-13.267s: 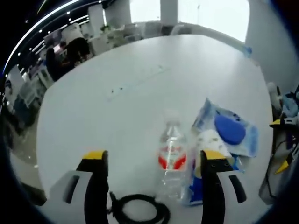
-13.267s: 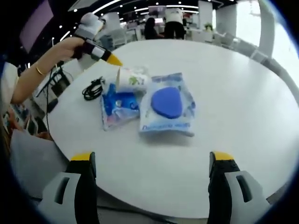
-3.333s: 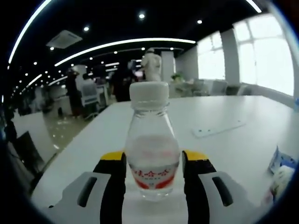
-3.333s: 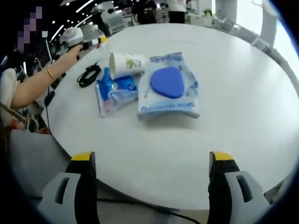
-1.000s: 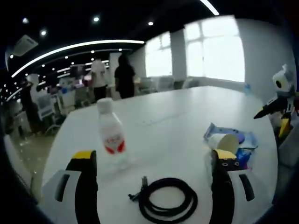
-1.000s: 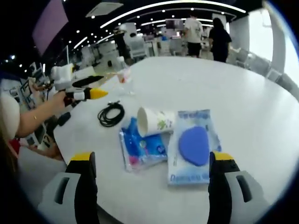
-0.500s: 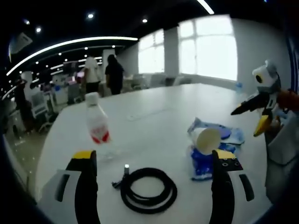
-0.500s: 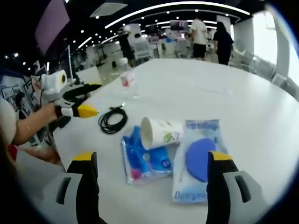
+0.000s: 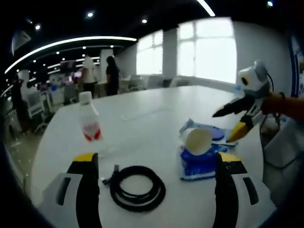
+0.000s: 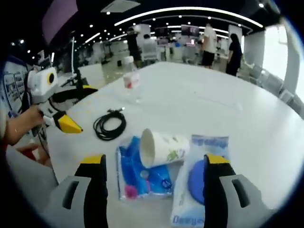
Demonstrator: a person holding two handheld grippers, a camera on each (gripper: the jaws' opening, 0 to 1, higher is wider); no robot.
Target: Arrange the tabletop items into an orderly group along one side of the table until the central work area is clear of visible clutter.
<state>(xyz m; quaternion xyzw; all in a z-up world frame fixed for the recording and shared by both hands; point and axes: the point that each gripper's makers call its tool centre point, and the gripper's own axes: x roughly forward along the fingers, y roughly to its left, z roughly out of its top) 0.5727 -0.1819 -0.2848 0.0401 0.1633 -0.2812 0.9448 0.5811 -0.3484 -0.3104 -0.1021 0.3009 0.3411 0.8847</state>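
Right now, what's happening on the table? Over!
Both grippers open, empty. Bottle stands upright near table edge; cable coiled beside it. Paper cup lies tipped over on blue packets, between right jaws.

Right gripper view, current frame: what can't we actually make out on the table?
- Wipes pack: its lower part is cut off by the view's bottom edge and the right gripper's own fingers.
- Blue pouch: its middle is covered by the paper cup lying on it.
- Pouch and wipes print: too blurred to read.
- Water bottle label: too small to read.
- Cable plug type: too small to tell.
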